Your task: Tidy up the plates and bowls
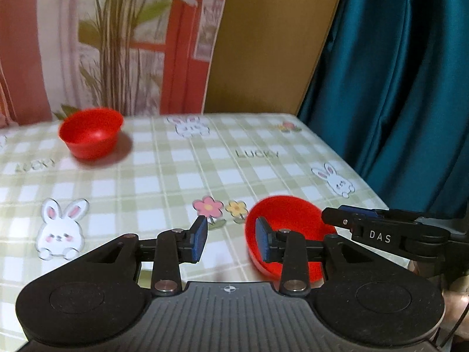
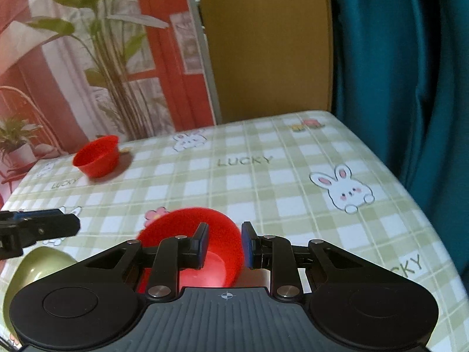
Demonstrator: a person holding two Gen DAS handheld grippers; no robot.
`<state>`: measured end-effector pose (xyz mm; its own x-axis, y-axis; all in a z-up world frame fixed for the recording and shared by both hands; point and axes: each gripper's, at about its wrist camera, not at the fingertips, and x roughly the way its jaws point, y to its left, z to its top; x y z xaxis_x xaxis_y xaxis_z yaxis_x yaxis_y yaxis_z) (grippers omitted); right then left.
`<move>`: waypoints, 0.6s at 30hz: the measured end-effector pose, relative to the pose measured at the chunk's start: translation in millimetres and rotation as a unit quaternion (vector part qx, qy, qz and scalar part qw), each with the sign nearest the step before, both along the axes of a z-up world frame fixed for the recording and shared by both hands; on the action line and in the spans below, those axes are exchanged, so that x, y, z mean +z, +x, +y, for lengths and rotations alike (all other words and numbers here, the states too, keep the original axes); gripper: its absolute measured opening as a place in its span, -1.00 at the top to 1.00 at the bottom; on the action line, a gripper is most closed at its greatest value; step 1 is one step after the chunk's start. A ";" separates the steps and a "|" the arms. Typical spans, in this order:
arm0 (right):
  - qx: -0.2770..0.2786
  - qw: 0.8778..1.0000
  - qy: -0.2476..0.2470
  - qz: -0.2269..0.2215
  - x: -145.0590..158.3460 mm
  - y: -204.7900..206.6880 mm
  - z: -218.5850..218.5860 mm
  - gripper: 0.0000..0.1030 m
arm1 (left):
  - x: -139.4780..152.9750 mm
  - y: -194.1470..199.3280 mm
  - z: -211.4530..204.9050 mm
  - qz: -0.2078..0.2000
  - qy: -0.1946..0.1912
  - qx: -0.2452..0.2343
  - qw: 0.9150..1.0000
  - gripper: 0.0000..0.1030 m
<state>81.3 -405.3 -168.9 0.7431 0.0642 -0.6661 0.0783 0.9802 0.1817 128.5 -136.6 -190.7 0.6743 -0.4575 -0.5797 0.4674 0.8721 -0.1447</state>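
A red bowl (image 2: 193, 228) sits tilted between my right gripper's (image 2: 225, 242) fingers; its right rim lies between the two blue pads, which stand close on it. The same bowl shows in the left wrist view (image 1: 288, 220), just right of my left gripper (image 1: 231, 239), which is open and empty above the tablecloth. The right gripper (image 1: 348, 215) reaches in at the bowl's far right rim. A second red bowl (image 1: 91, 136) stands upright at the far left of the table; it also shows in the right wrist view (image 2: 96, 155). A green bowl (image 2: 38, 264) lies near the left edge.
The table (image 1: 176, 182) carries a green checked cloth with rabbits and flowers. A teal curtain (image 1: 395, 88) hangs along the right edge. A wooden panel (image 1: 263, 44) and a printed backdrop with plants (image 1: 102, 44) stand behind the table.
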 end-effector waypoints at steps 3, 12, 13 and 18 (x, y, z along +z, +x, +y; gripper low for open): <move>-0.005 1.000 0.011 0.008 -10.5 2.8 -10.2 0.55 | -8.8 6.8 -10.9 0.009 0.010 -0.004 1.000 0.27; 0.003 0.999 0.034 0.029 -28.3 10.5 -17.1 0.55 | -25.4 21.3 -27.2 0.038 0.025 -0.001 0.999 0.27; 0.003 0.999 0.038 0.029 -29.1 10.5 -17.1 0.55 | -25.9 21.3 -29.4 0.038 0.028 -0.004 0.999 0.27; 0.002 0.998 0.057 0.030 -32.8 9.5 -18.5 0.58 | -28.6 21.7 -39.6 0.035 0.038 -0.010 0.999 0.27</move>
<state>90.8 -423.8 -201.7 0.7010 0.1449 -0.6983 0.0884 0.9540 0.2866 150.1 -176.3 -219.3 0.6230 -0.4232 -0.6579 0.4751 0.8728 -0.1116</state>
